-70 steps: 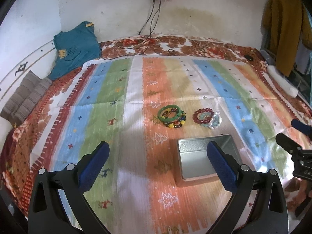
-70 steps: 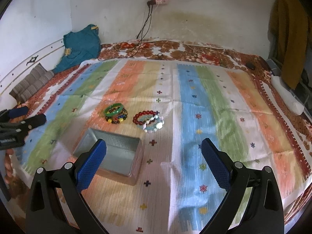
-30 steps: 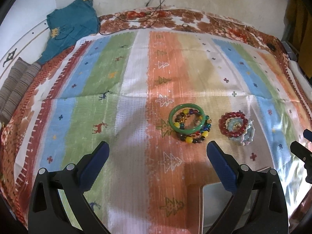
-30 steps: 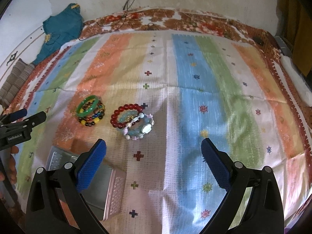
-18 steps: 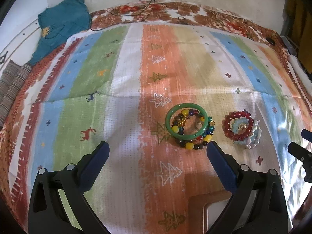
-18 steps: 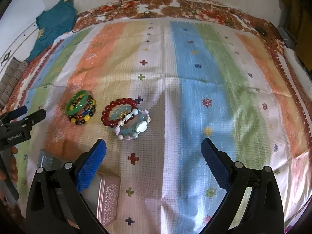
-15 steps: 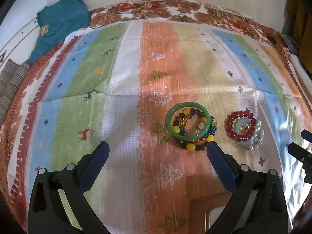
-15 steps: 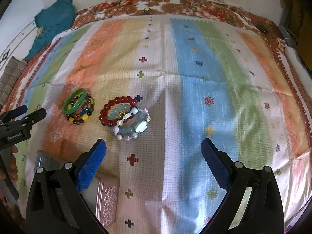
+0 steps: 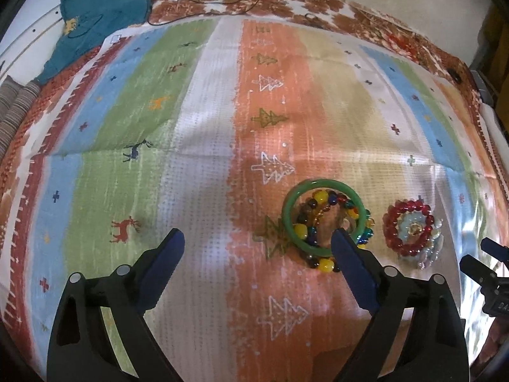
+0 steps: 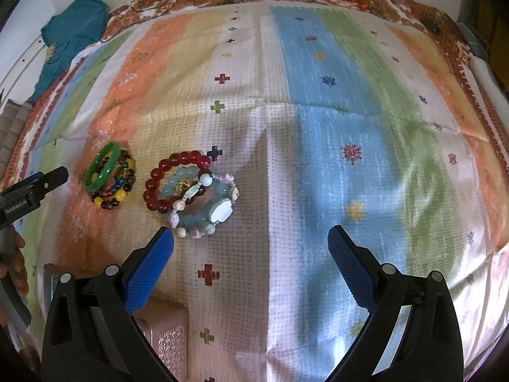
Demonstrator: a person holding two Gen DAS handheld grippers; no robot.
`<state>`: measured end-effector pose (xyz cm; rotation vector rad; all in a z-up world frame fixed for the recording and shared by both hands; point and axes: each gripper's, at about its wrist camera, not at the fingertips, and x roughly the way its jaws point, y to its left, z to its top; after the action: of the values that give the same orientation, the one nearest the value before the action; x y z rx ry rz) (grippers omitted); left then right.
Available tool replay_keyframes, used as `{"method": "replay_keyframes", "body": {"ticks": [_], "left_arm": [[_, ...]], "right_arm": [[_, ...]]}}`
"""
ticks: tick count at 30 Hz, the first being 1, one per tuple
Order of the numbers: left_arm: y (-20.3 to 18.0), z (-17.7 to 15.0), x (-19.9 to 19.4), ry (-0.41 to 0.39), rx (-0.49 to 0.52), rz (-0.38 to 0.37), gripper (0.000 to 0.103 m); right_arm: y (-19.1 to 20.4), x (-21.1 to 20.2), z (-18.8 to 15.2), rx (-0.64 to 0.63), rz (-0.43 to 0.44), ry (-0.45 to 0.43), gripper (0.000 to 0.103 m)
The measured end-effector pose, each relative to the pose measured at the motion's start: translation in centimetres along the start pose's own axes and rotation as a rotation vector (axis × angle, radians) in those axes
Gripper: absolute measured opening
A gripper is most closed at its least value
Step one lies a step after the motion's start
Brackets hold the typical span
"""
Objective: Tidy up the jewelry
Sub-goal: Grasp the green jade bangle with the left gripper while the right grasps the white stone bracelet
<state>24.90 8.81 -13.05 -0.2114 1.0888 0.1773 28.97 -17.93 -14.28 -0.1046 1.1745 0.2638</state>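
I am counting two heaps of jewelry lying on one striped cloth [image 10: 318, 165]: in the left heap I am seeing one green bangle [image 9: 321, 218] and what looks like two dark multicoloured bead bracelets [image 10: 119, 192] under it, though the strands are overlapping and I cannot be sure. In the right heap I am seeing one red bead bracelet [image 10: 171, 181], one pale blue bead bracelet [image 10: 198, 219] and one thin strand with white and pink stones [image 10: 219, 211]. I am also making out one metal tin [image 10: 165, 343], one teal garment [image 9: 98, 16] and two grippers, the left gripper [image 9: 257, 238] and the right gripper [image 10: 251, 237].

Left hand-held gripper [image 9: 256, 243] just narrowing, still wide; right hand-held gripper [image 10: 251, 243] spread wide.
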Motion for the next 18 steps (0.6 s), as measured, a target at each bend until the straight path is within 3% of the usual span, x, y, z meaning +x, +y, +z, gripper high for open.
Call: {"method": "replay_keyframes", "body": {"ticks": [4, 13, 16, 18], "left_arm": [[0.2, 0.2, 1.2, 0.028, -0.005, 0.01, 0.085], [0.2, 0.9, 2.7, 0.04, 0.002, -0.003, 0.077], [-0.1, 1.0, 3.4, 0.052, 0.014, 0.0, 0.07], [-0.1, 1.0, 3.8, 0.06, 0.016, 0.003, 0.066]], "right_arm": [[0.3, 0.8, 0.2, -0.011, -0.003, 0.019, 0.086], [0.7, 2.0, 0.9, -0.013, -0.004, 0.031, 0.086], [0.4, 2.6, 1.1, 0.012, 0.009, 0.06, 0.071], [0.3, 2.9, 1.2, 0.031, 0.031, 0.076, 0.067]]}}
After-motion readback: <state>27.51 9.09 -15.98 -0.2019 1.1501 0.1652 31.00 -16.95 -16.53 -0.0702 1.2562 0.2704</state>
